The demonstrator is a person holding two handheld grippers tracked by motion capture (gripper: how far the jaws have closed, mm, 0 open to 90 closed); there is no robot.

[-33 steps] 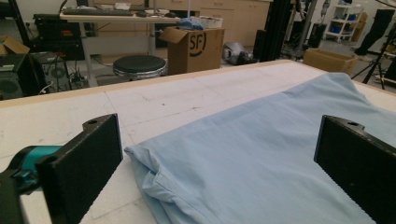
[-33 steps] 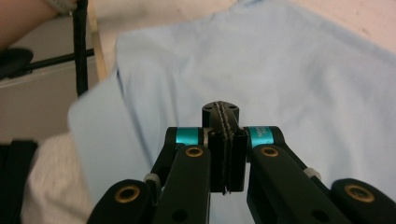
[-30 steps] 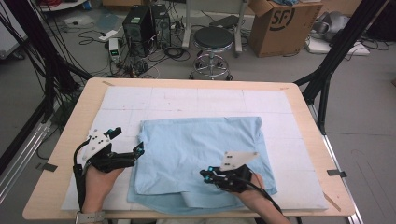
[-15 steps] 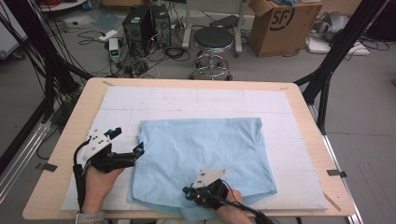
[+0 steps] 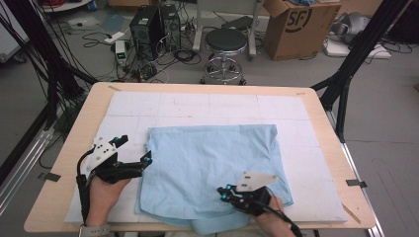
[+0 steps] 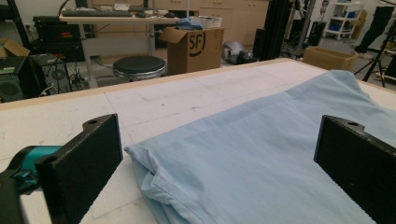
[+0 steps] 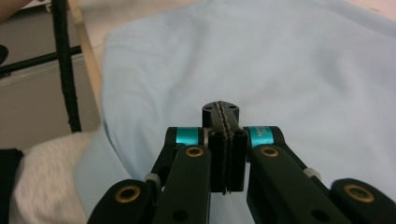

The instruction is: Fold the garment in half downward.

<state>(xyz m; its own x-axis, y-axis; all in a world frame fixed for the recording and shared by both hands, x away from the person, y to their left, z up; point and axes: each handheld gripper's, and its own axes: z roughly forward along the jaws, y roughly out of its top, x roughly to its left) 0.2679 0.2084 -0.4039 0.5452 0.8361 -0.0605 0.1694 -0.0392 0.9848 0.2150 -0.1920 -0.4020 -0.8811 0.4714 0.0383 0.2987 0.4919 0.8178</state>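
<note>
A light blue cloth (image 5: 212, 158) lies flat on the white mat (image 5: 207, 106), with a fold hanging over the table's near edge. My left gripper (image 5: 135, 149) rests on the mat at the cloth's left edge. In the left gripper view its jaws stand wide open (image 6: 219, 163), one on either side of the cloth's corner (image 6: 261, 154), without touching it. My right gripper (image 5: 223, 193) sits over the near right part of the cloth. In the right gripper view its jaws (image 7: 223, 119) are pressed together with nothing between them, above the cloth (image 7: 261, 56).
The wooden table (image 5: 64, 148) has black frame posts at both sides. On the floor beyond its far edge stand a round stool (image 5: 225, 42), a cardboard box (image 5: 296, 24) and computer cases (image 5: 148, 24) with cables. The far half of the mat is bare.
My right gripper swung left toward the near edge, then came back right over the cloth, still shut. The left gripper has stayed put.
</note>
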